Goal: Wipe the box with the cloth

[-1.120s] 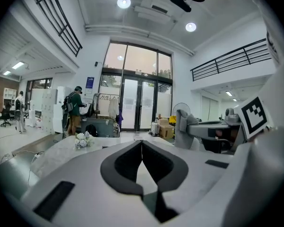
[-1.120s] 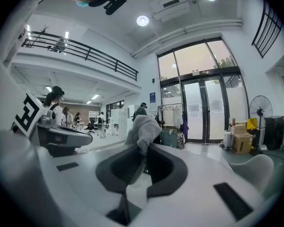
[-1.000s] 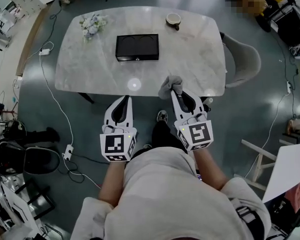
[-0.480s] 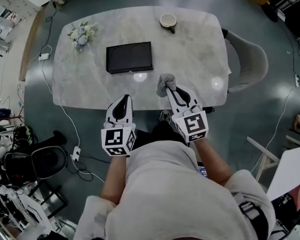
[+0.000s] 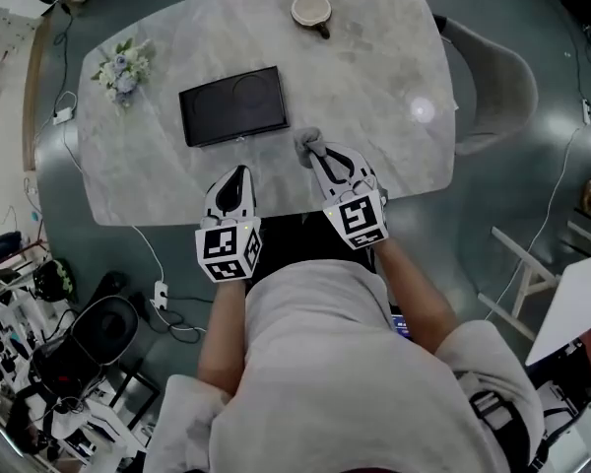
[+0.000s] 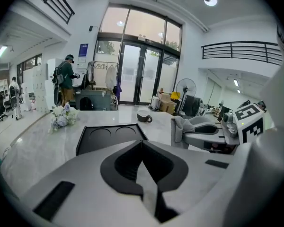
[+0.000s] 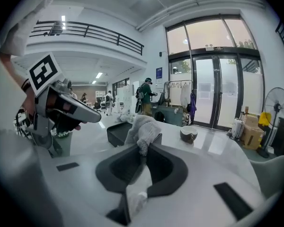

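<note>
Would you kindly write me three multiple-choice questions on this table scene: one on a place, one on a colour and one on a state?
1. In the head view, where do the flowers lie?
A) right of the box
B) left of the box
C) on top of the box

2. What colour is the box?
A) black
B) white
C) red

3. What state is the right gripper in?
A) open and empty
B) shut and empty
C) shut on the cloth

Answers:
1 B: the flowers sit near the table's left edge, with the box further in.
2 A: the box is plainly black against the pale marble.
3 C: the right gripper view shows grey cloth pinched between its jaws.
</note>
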A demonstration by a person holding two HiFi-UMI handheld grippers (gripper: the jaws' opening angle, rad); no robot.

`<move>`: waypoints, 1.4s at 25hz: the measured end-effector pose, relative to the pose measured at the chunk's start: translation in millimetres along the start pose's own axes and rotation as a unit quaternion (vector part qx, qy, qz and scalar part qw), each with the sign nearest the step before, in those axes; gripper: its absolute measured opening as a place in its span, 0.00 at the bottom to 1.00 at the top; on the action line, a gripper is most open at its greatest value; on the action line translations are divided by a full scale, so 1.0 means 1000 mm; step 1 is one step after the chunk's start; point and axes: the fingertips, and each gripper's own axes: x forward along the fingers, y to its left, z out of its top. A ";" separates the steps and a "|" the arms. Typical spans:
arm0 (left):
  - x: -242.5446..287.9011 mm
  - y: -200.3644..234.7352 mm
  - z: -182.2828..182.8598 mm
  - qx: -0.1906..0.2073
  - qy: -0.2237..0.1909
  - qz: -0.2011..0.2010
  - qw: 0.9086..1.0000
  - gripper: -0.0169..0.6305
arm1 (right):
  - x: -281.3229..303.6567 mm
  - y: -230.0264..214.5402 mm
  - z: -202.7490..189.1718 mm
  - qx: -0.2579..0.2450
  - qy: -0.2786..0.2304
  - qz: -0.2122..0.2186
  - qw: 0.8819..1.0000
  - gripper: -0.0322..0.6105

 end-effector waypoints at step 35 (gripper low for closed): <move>0.122 0.065 -0.006 0.005 0.102 -0.088 0.991 0.06 | 0.130 -0.026 -0.052 -0.068 0.110 0.028 0.991 0.13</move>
